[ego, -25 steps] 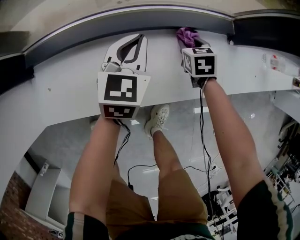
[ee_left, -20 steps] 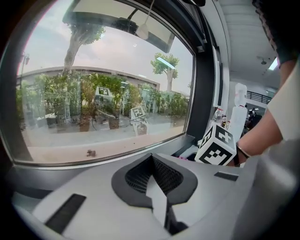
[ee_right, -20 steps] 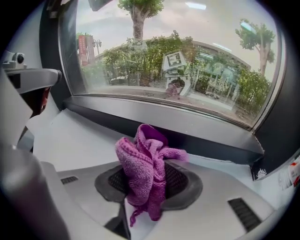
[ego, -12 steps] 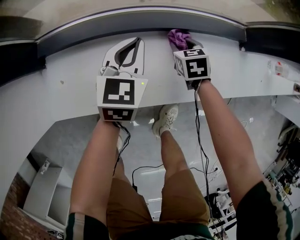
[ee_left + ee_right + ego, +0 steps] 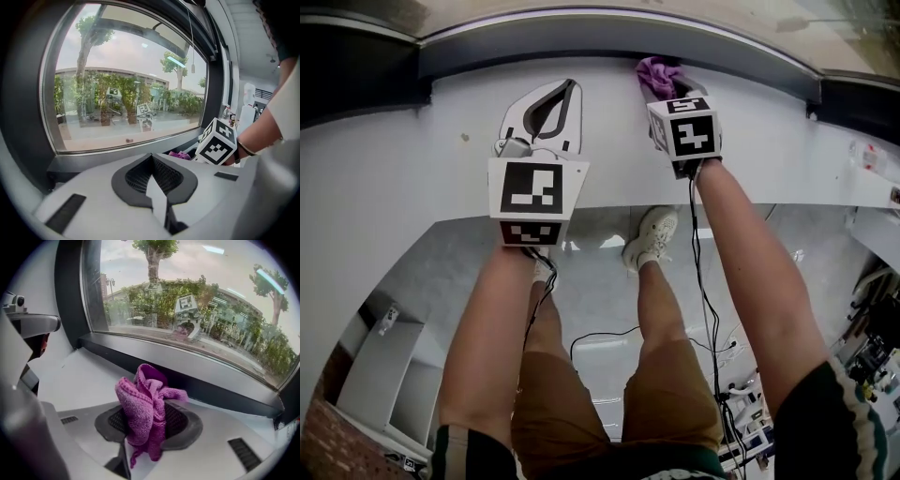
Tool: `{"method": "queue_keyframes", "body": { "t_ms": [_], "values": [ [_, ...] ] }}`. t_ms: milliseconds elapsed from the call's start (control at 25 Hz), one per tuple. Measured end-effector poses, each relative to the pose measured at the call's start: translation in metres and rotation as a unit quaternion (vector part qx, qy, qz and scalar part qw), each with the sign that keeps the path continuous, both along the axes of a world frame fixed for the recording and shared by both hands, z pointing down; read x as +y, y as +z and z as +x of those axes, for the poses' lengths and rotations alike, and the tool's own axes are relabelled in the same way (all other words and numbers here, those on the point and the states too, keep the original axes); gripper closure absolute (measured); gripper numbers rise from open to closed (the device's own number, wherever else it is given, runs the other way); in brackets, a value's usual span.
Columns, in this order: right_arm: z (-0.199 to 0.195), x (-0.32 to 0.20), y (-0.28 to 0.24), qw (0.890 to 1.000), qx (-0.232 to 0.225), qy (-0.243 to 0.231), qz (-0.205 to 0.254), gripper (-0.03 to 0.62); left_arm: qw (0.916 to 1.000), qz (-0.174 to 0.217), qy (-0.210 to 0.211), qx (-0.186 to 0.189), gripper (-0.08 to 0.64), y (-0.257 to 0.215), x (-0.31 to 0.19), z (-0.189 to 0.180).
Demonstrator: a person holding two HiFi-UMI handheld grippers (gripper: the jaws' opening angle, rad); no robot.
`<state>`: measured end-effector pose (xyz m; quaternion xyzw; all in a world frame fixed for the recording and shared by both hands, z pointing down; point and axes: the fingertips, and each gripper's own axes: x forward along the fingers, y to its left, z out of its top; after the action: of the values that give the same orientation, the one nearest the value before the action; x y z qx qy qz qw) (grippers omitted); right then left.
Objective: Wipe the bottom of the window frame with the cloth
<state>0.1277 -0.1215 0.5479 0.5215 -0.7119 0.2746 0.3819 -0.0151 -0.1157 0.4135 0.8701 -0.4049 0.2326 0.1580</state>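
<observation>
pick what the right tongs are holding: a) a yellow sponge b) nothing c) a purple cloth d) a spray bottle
c: in the right gripper view the right tongs are closed on a bunched purple cloth.

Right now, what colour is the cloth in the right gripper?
The cloth is magenta-purple. It shows best in the right gripper view.

The left tongs (image 5: 151,158), jaws together and empty, face the window frame (image 5: 93,158), purple cloth (image 5: 179,154) at right.
</observation>
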Motion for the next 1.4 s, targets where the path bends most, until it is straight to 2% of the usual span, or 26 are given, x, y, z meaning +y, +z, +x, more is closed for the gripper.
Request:
{"method": "queue_keyframes", "body": {
  "t_ms": [240, 440, 920, 1160, 1400],
  "values": [
    [-0.056, -0.011, 0.001, 1.0, 0.0, -0.027, -0.003, 0.425, 0.9994, 0.001, -0.032, -0.01, 0.554, 0.0, -0.004, -0.068],
    [-0.092, -0.021, 0.001, 0.999, -0.001, -0.038, -0.007, 0.425, 0.9988, 0.0, -0.048, -0.009, 0.554, -0.003, -0.011, -0.103],
    [-0.176, -0.032, -0.002, 0.996, -0.017, -0.084, -0.009, 0.425, 0.998, -0.005, -0.063, 0.0, 0.554, -0.004, -0.02, -0.147],
    [-0.225, -0.034, -0.003, 0.992, -0.03, -0.126, -0.006, 0.426, 0.9967, -0.008, -0.081, -0.003, 0.554, -0.003, -0.021, -0.169],
    [-0.256, -0.04, -0.004, 0.988, -0.043, -0.148, -0.004, 0.425, 0.9957, -0.009, -0.092, -0.006, 0.554, -0.004, -0.023, -0.186]
  ]
}}
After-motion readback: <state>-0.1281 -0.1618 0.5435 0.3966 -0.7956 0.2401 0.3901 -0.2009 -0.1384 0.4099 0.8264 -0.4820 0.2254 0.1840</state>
